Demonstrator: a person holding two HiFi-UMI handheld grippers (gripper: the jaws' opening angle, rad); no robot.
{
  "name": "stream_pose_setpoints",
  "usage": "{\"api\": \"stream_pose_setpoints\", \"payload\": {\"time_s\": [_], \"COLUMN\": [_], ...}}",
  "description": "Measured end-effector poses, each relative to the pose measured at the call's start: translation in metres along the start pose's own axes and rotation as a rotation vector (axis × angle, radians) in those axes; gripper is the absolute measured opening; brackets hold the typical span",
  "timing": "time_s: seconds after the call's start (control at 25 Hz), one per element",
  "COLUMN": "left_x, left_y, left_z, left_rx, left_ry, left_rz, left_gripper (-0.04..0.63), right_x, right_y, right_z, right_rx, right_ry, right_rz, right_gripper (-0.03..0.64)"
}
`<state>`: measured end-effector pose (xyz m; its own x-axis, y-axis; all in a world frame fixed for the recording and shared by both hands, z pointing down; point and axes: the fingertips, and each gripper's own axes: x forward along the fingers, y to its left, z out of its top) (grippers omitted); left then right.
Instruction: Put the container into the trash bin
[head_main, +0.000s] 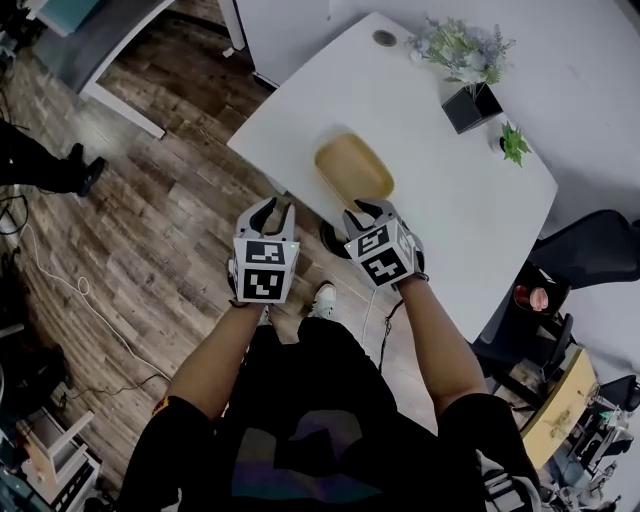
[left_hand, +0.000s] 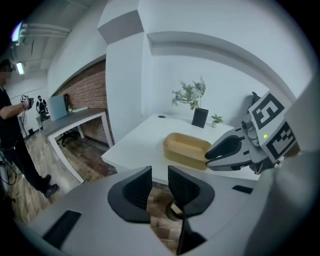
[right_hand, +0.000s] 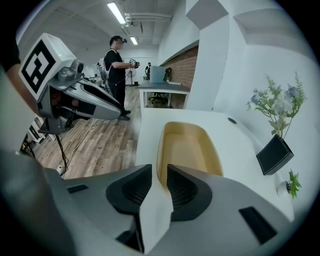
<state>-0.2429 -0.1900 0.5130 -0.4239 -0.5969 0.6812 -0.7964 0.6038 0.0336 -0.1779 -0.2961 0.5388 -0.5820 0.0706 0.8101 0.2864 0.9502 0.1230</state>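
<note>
white office table (head_main: 470, 200), near edge: one tan oval container (head_main: 353, 167), empty, probably light, thin-walled and slightly flexible, best pinched over its near rim; left gripper (head_main: 273, 212) and right gripper (head_main: 372, 210) unclenched, jaws parted, nothing between them.

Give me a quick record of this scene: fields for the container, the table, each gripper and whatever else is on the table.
container: tan, oval, empty, on the table near its front edge
table: white
left gripper: jaws apart, nothing between them, over the floor
right gripper: jaws apart, nothing between them, close to the container
other: two potted plants, far side
</note>
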Motion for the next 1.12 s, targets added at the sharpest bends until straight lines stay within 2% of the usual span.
{"api": "stream_pose_setpoints", "payload": {"time_s": [0.16, 0.48, 0.8, 1.12], "left_x": [-0.003, -0.016, -0.04, -0.075], "left_y": [0.0, 0.002, 0.006, 0.023], "left_z": [-0.005, -0.012, -0.026, -0.06], "left_rx": [-0.005, 0.002, 0.034, 0.104], "left_ry": [0.005, 0.004, -0.017, -0.011], "left_rz": [0.005, 0.002, -0.047, -0.115], "left_gripper": [0.103, 0.103, 0.103, 0.103], "right_x": [0.011, 0.011, -0.018, -0.046], "right_y": [0.0, 0.006, 0.042, 0.118], "right_z": [-0.006, -0.006, -0.001, 0.002], "right_rx": [-0.039, -0.084, -0.015, 0.066], "right_ry": [0.042, 0.063, 0.018, 0.001], "right_rz": [-0.001, -0.043, -0.083, -0.111], "right_gripper": [0.107, 0.043, 0.038, 0.038]}}
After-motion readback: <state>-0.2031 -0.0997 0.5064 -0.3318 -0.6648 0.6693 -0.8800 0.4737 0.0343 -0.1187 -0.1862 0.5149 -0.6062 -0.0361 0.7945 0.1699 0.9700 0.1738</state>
